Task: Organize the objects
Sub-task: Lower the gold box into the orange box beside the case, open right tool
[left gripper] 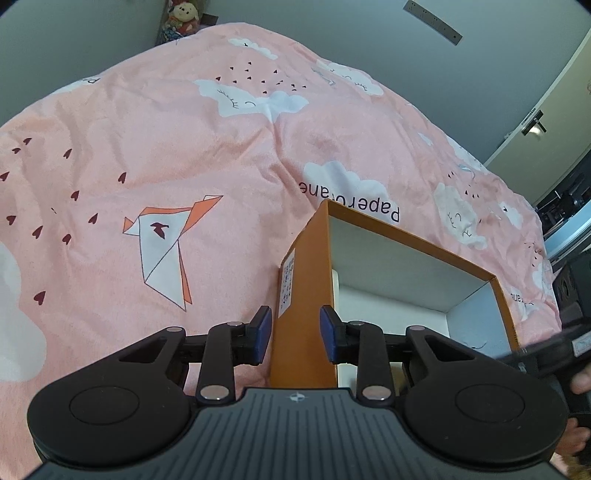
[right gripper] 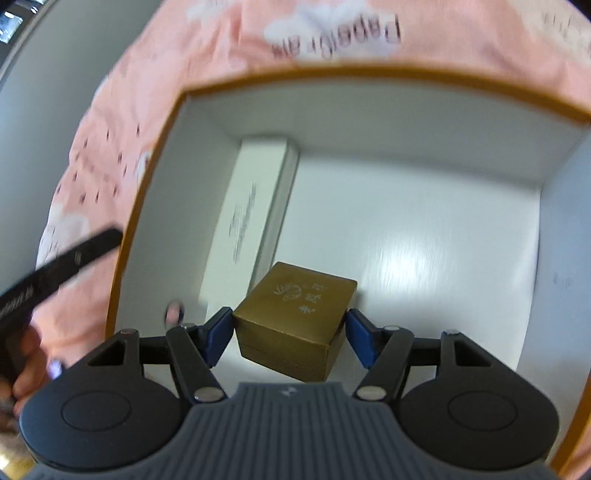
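An open orange box (left gripper: 303, 266) with a white inside lies on the pink bedcover. My left gripper (left gripper: 297, 334) straddles its near-left wall, one blue pad outside and one at the rim. A thin gap shows beside the outer pad, so it is open. In the right wrist view, my right gripper (right gripper: 290, 332) is shut on a small gold box (right gripper: 295, 306) with printed characters. It holds the box tilted above the orange box's (right gripper: 332, 72) white floor. A long white box (right gripper: 247, 218) lies along the left inner wall.
The pink bedcover (left gripper: 147, 147), printed with clouds and a paper crane, spreads all around the orange box. A plush toy (left gripper: 183, 16) sits at the far end by the grey wall. A door (left gripper: 535, 125) and dark furniture stand at the right.
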{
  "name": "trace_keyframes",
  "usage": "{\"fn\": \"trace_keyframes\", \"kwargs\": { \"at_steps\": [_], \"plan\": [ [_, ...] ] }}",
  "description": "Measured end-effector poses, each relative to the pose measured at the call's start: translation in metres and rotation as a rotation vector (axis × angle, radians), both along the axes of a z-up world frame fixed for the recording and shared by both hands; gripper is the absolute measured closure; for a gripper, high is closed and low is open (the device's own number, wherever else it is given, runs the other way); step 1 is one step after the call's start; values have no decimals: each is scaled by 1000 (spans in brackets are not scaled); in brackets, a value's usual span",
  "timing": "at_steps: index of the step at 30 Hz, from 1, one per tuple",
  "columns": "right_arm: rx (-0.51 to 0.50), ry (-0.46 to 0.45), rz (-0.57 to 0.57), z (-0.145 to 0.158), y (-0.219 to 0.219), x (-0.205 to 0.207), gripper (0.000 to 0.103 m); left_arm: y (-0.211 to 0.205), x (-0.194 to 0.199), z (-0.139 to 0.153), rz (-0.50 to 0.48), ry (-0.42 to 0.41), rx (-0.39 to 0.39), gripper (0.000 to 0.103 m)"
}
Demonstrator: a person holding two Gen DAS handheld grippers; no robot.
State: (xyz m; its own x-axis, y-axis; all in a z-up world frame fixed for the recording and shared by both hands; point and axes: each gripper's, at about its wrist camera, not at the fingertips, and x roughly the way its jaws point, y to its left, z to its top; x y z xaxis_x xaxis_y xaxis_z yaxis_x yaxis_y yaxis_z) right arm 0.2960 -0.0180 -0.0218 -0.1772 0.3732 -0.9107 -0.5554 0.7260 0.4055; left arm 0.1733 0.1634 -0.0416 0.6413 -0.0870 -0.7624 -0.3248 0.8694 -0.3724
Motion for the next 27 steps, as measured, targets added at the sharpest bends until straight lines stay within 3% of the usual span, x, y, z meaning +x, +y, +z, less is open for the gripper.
{"fn": "trace_keyframes", "kwargs": {
  "at_steps": [6,14,18,23,27],
  "plan": [
    [-61,129,8,-23,9,2,35,0,-4,0,17,2,-11,68],
    [-64,126,-10,-37,20,7,34,0,-4,-2,24,10,-8,68],
    [-60,127,58,-39,25,2,36,0,-4,-3,25,10,-13,68],
    [-71,155,150,-42,37,-7,37,1,-5,-3,29,11,-17,68],
    [-40,214,120,-48,47,-6,37,0,-4,-2,30,13,-17,68]
  ]
}}
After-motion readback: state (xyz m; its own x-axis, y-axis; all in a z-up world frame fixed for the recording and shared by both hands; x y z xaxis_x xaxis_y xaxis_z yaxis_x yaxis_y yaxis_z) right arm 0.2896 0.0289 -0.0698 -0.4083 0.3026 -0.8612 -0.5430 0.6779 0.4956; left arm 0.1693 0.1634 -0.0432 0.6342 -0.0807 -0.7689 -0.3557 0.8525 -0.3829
